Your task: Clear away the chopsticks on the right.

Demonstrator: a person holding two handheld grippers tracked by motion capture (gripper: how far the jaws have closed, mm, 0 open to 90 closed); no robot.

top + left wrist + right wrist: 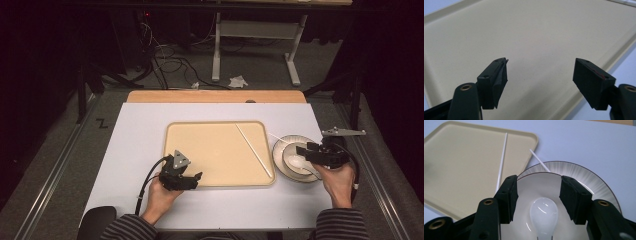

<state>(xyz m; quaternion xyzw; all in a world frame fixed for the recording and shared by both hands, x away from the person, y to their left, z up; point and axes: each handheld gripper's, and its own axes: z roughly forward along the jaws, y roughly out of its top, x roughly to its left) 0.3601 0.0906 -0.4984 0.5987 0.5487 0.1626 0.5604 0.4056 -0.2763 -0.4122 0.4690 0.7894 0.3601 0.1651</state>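
1. The left gripper [197, 176] was black, topped by a grey three-cornered plate, and trailed a black cable.
2. The right gripper [301, 149] was black, with brass-ringed holes beside its jaws.
3. Both sleeves [127, 227] were dark with pale stripes.

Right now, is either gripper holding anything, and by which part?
Nothing is held. The right gripper hangs open over the white spoon in the bowl; the left gripper is open over the tray.

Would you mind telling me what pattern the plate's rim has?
The plate has fine grey radial streaks and a thin dark edge line, clearest in the right gripper view.
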